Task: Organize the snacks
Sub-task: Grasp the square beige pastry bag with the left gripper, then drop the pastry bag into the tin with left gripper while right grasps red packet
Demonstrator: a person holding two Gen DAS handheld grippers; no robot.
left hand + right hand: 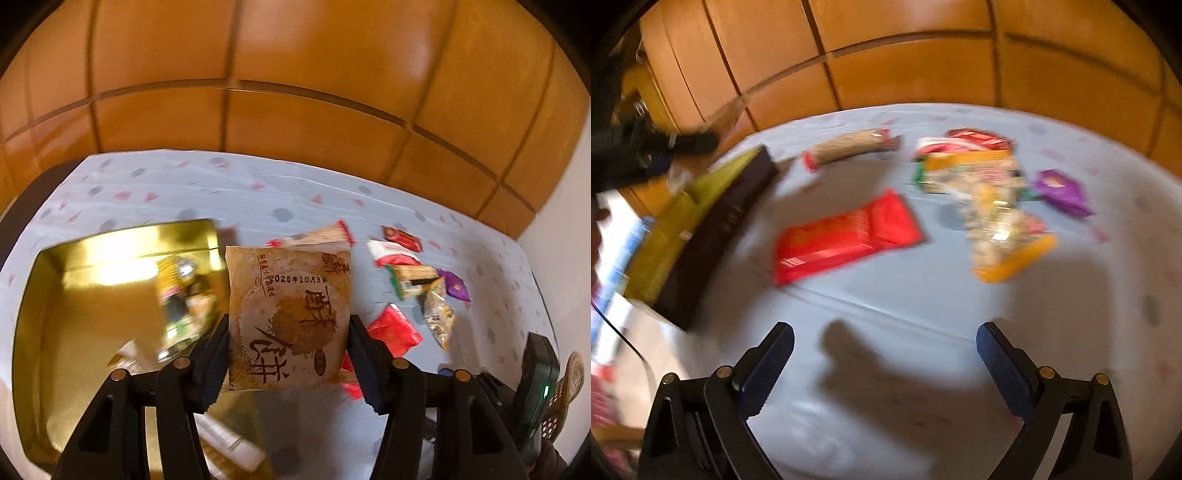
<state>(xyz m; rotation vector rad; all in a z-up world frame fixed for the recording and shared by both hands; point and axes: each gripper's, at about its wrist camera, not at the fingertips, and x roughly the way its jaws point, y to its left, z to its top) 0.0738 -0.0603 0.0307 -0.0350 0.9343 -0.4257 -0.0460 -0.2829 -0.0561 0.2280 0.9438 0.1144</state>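
Observation:
My left gripper point(288, 343) is shut on a brown pastry packet point(290, 314) with dark Chinese lettering, held above the table beside the open gold tin box point(92, 295). The tin holds a few snacks at its right side. My right gripper point(884, 347) is open and empty above the pale tablecloth. Ahead of it lie a red packet point(846, 232), a long biscuit roll point(849, 147), a clear orange-edged bag point(1001, 229) and a purple packet point(1062, 192). The tin shows at the left in the right wrist view point(713, 225), dark outside.
Loose snacks point(413, 273) lie in a pile right of the held packet, with a red packet point(395, 328) nearer. A wooden panelled wall point(295, 92) stands behind the table. The other hand-held gripper point(535, 387) shows at the right edge.

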